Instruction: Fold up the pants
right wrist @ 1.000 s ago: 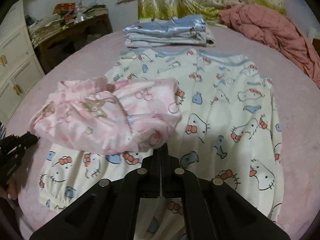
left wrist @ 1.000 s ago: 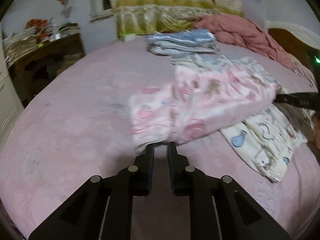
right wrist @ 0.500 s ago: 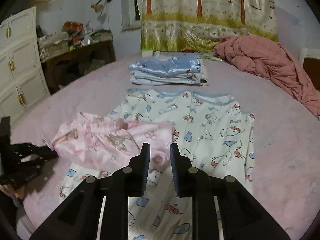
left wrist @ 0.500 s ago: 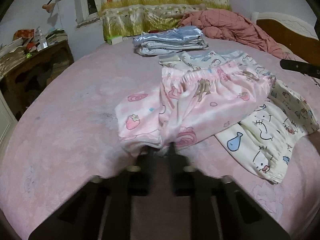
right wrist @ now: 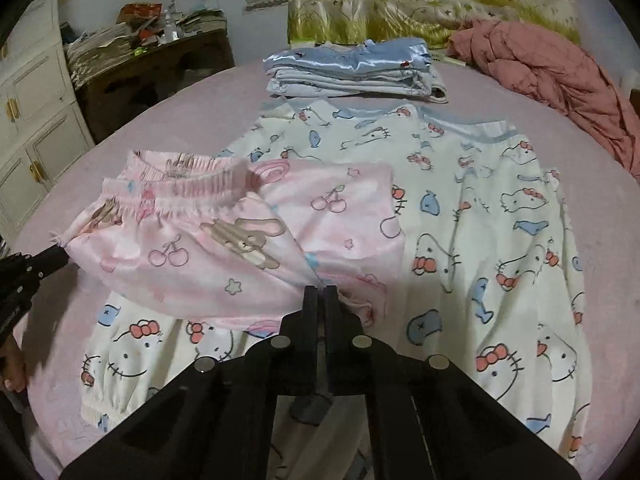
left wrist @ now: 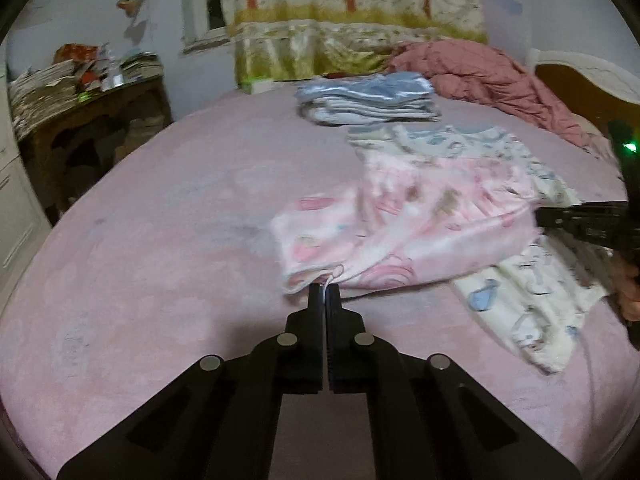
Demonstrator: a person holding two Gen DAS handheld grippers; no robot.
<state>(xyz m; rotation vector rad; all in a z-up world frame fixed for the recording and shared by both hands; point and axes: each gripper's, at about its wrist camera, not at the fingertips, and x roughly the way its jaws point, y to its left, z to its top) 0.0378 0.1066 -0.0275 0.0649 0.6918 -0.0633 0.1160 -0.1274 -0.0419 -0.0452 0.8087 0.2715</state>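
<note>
Pink printed pants (right wrist: 240,248) lie folded on the bed, partly on top of white cat-print pants (right wrist: 480,216). My left gripper (left wrist: 324,292) is shut on the near edge of the pink pants (left wrist: 400,224). My right gripper (right wrist: 320,294) is shut on the pink fabric at its other edge. The left gripper also shows at the left edge of the right wrist view (right wrist: 36,268). The right gripper shows at the right edge of the left wrist view (left wrist: 576,220). The white pants (left wrist: 532,304) stick out from under the pink ones.
A stack of folded blue and white clothes (right wrist: 352,72) lies at the back of the pink bed (left wrist: 160,240). A red-pink quilt (right wrist: 552,76) is bunched at the back right. A dark cluttered table (left wrist: 92,120) and a white cabinet (right wrist: 36,120) stand to the left.
Both grippers were open half a second ago and have closed on the pink pants. The right gripper came back down to the fabric edge.
</note>
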